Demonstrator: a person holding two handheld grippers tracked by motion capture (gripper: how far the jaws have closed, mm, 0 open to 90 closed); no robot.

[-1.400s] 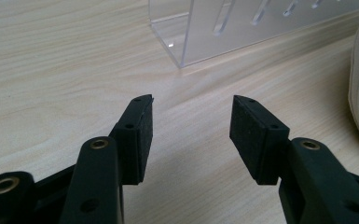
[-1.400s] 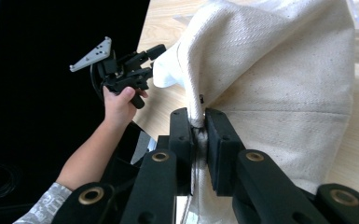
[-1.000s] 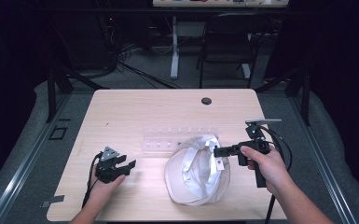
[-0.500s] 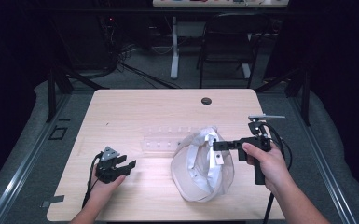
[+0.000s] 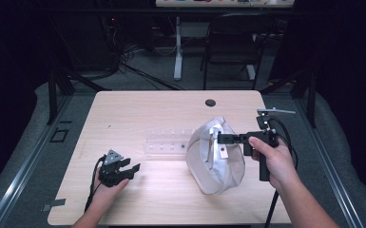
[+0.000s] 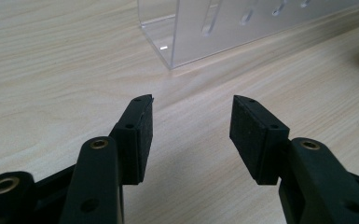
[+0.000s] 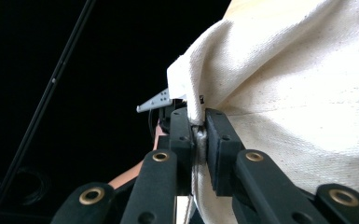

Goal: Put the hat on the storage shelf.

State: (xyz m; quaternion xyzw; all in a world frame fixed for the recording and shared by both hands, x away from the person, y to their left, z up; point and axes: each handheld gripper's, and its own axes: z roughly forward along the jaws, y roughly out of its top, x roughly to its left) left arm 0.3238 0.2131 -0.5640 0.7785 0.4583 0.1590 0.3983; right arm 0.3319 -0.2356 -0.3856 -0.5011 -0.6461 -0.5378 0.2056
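High view, right tongs [image 5: 220, 138] clamping cloth bag [image 5: 215, 156], left tongs [image 5: 132, 170] well apart

— What sort of place is this?
— A lab or recording studio: a lone pale wooden table [image 5: 138, 111] stands on grey floor matting, ringed by black curtains.
— Anything else?
— Beyond the table, far from both grippers, loose cables [image 5: 123, 57] snake around a white desk leg [image 5: 178, 47], beside a dark folding chair [image 5: 228, 45].
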